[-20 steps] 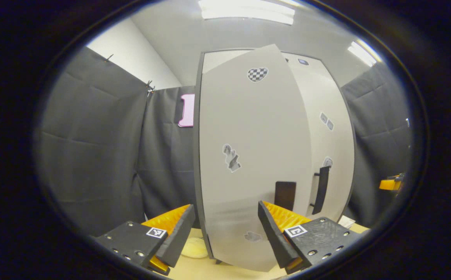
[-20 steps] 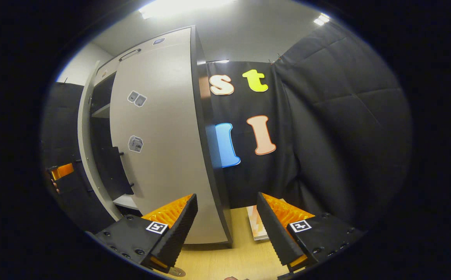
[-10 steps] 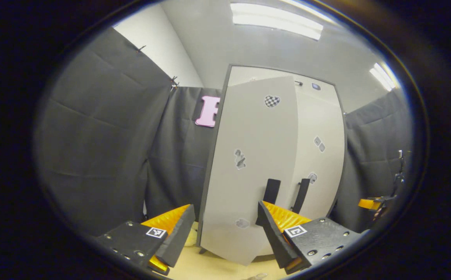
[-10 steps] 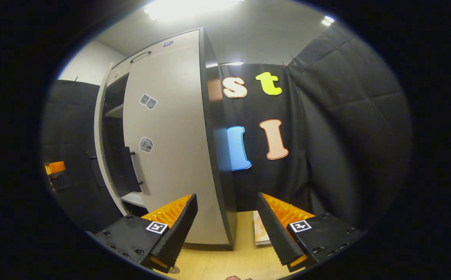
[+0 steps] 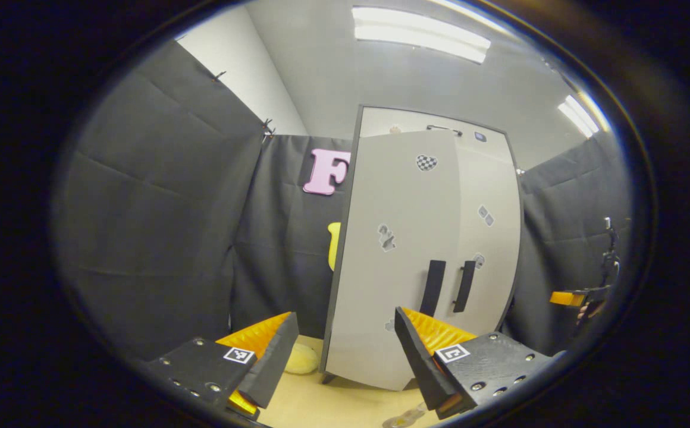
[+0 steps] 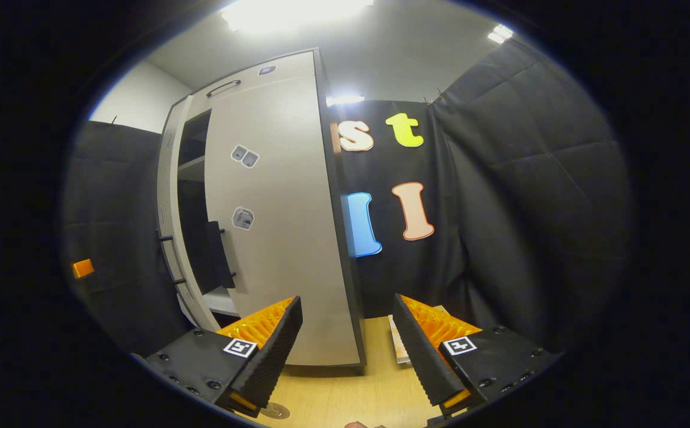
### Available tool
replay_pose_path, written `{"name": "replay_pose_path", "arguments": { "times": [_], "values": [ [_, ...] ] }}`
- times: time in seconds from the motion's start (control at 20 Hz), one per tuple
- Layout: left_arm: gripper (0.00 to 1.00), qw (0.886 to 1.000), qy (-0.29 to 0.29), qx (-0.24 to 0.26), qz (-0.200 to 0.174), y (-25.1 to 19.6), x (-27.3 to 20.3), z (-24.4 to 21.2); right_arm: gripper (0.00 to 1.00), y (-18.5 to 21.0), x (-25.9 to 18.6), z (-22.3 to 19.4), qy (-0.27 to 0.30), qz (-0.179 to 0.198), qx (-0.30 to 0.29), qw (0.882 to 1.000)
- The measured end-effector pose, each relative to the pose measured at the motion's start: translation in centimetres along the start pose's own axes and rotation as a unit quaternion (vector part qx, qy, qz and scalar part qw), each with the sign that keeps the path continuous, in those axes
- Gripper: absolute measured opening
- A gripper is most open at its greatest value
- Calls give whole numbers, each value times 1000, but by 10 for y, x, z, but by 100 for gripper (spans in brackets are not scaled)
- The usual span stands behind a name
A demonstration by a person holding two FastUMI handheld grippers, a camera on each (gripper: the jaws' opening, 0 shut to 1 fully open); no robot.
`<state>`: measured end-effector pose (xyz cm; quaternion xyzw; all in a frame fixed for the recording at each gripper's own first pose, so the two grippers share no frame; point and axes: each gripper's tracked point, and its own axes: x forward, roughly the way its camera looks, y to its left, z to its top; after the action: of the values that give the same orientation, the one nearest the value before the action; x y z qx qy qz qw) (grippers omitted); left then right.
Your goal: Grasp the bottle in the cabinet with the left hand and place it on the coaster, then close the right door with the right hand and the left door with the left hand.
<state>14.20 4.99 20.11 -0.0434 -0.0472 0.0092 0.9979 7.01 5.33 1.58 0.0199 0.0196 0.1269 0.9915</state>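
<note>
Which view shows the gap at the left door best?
Right gripper view: it looks along the cabinet front, so the dark gap between left door and right door is plain, left door ajar. Left gripper view faces the left door squarely; the gap barely reads.

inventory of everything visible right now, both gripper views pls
cabinet: 1, light grey with dark edges, standing on the table
left door: 1, light grey, stickers on it, nearly shut, still slightly ajar
right door: 1, light grey, stickers, shut or close to it
door handles: 2, black, vertical, side by side where the doors meet
table: 1, light wood, under the cabinet
pale round object: 1, yellowish, on the table left of the cabinet; cannot tell what
flat card or booklet: 1, light, on the table right of the cabinet
ceiling lights: several, white
left tool: 1, black and orange, open, empty
right tool: 1, black and orange, open, empty
</note>
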Motion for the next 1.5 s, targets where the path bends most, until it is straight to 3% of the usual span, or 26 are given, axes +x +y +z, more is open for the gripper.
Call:
{"name": "replay_pose_path", "arguments": {
  "times": [0.45,0.65,0.75,1.05,1.3,1.5],
  "values": [
    [94,1000,22,12,5,32,-23,-37,98,17,-27,-30,5,-18,-13,1000],
    [95,998,8,-48,-29,16,-15,-29,98,17,-32,-33,13,-22,-22,999],
    [94,998,9,-53,-33,17,-4,-32,98,16,-33,-32,13,-25,-22,999],
    [94,999,16,-22,-47,13,5,-32,98,18,-30,-32,9,-27,-14,999],
    [94,995,12,-45,-87,-5,8,-18,98,23,-28,-33,12,-24,-11,1000],
    [94,997,19,1,-73,-3,6,-22,98,22,-32,-36,13,-24,-13,1000]
  ]
}}
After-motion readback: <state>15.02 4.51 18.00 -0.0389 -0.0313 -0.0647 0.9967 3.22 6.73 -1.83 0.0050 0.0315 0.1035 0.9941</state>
